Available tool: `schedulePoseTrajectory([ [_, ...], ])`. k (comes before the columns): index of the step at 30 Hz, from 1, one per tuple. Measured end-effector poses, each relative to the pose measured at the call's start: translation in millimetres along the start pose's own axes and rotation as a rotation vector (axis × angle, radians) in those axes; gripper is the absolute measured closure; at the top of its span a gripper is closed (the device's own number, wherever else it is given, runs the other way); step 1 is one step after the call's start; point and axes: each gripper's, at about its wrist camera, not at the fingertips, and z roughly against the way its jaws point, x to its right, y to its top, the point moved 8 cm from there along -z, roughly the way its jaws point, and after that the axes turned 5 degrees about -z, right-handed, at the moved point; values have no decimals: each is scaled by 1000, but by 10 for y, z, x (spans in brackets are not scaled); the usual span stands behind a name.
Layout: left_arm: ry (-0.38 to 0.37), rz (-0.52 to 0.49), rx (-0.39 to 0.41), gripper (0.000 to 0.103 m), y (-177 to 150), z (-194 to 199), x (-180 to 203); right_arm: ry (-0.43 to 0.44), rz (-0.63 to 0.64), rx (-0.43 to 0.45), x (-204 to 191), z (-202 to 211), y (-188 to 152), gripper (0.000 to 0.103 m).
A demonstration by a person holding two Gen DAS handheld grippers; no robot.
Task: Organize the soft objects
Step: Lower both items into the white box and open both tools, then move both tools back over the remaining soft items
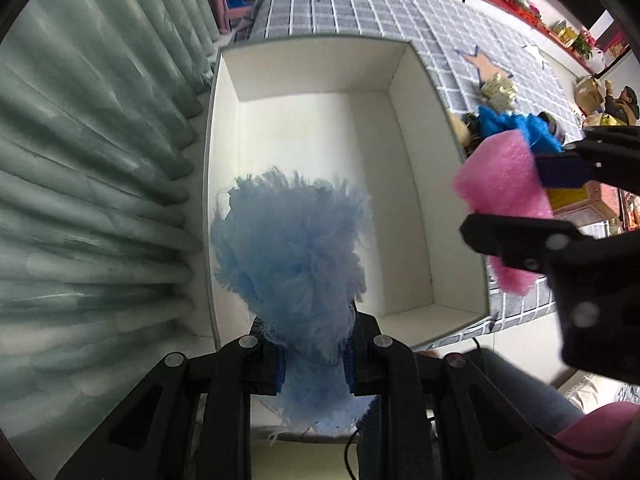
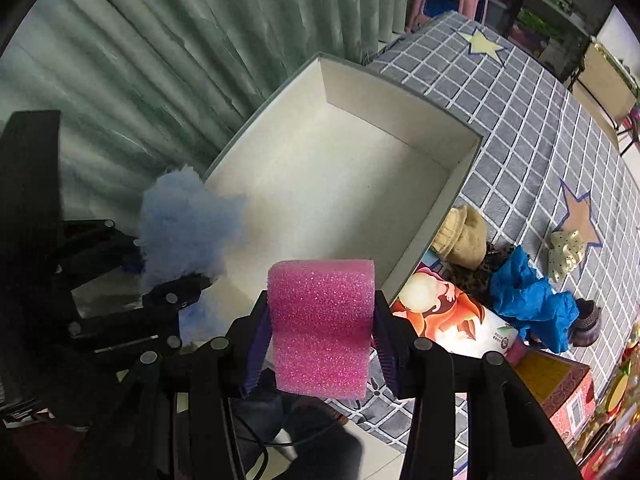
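My left gripper (image 1: 316, 364) is shut on a fluffy light blue cloth (image 1: 296, 252) and holds it over the near end of an open white box (image 1: 460, 160). My right gripper (image 2: 322, 332) is shut on a pink sponge (image 2: 322, 320), held above the box's near right corner (image 2: 472, 160). In the left wrist view the right gripper (image 1: 516, 200) and the pink sponge (image 1: 500, 180) show at the right. In the right wrist view the left gripper (image 2: 160, 280) and the blue cloth (image 2: 184, 228) show at the left. The box interior shows nothing inside.
Right of the box on the grey checked mat (image 2: 540, 128) lie a beige knit item (image 2: 460, 236), a bright blue cloth (image 2: 528, 300), a dotted cream item (image 2: 566, 254), a dark item (image 2: 586, 316) and a printed pack (image 2: 448, 320). A green curtain (image 1: 100, 160) hangs at the left.
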Motion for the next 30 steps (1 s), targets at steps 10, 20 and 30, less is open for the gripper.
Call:
schedulePoseTrajectory([
  [10,16,15,-43,79,67,-146,3,26,2,-45,12,-163,30,55],
  [20,105,145,-8,58,71,-63,-114,57,119,-70,-1,-236,84,55],
  [30,127,224,-8,13,204,-13,-278,151,-23,-66,341,-131,205,0],
])
